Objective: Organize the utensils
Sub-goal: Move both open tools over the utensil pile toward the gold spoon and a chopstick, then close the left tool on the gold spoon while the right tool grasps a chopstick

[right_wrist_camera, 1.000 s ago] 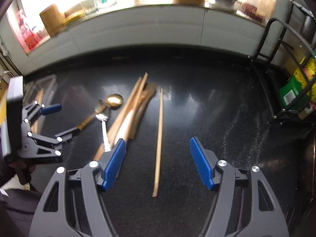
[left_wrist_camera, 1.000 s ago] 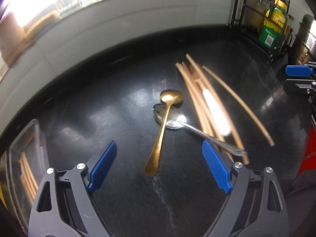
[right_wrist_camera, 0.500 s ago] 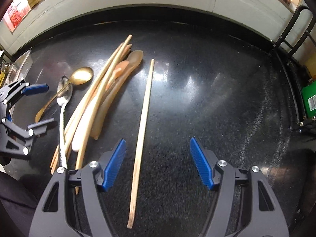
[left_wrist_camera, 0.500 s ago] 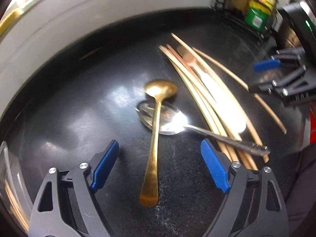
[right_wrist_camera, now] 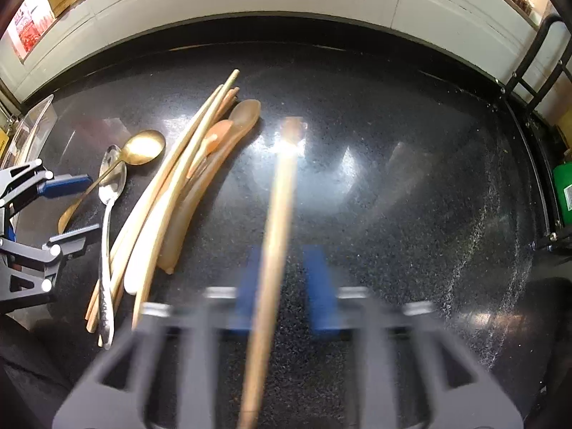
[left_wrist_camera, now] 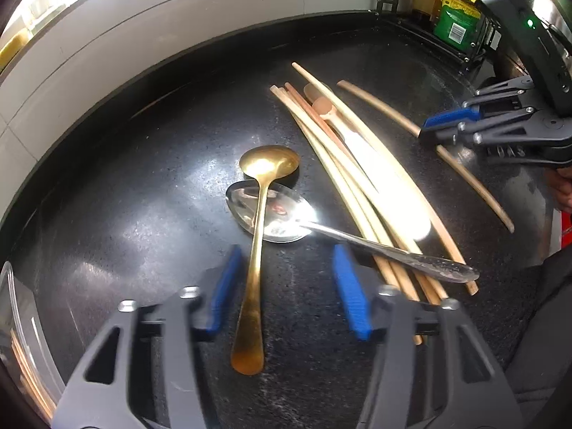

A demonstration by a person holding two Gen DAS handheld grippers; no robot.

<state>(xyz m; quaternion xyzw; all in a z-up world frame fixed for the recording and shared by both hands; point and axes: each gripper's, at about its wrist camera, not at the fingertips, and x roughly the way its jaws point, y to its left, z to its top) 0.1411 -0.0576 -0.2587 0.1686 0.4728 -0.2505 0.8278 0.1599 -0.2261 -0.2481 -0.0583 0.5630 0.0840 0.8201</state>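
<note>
A gold spoon [left_wrist_camera: 255,250] lies on the black counter, its handle between the blue pads of my left gripper [left_wrist_camera: 286,286], which is half closed around it without touching. A silver spoon [left_wrist_camera: 286,214] lies under it. A bundle of wooden chopsticks and spoons [left_wrist_camera: 361,178] lies to the right. My right gripper [right_wrist_camera: 286,286] is narrowed around a single chopstick [right_wrist_camera: 279,221], with a gap on the right pad's side; the view is blurred. The same chopstick [left_wrist_camera: 464,175] and right gripper [left_wrist_camera: 447,121] show in the left wrist view, and the left gripper [right_wrist_camera: 64,207] in the right wrist view.
A clear plastic tray [left_wrist_camera: 21,339] holding wooden sticks sits at the far left. A black wire rack [left_wrist_camera: 429,10] with bottles stands at the back right. A white tiled wall [right_wrist_camera: 286,0] borders the black counter [right_wrist_camera: 411,196].
Both grippers have come down toward the counter and narrowed: the left around the gold spoon's handle, the right around the single chopstick.
</note>
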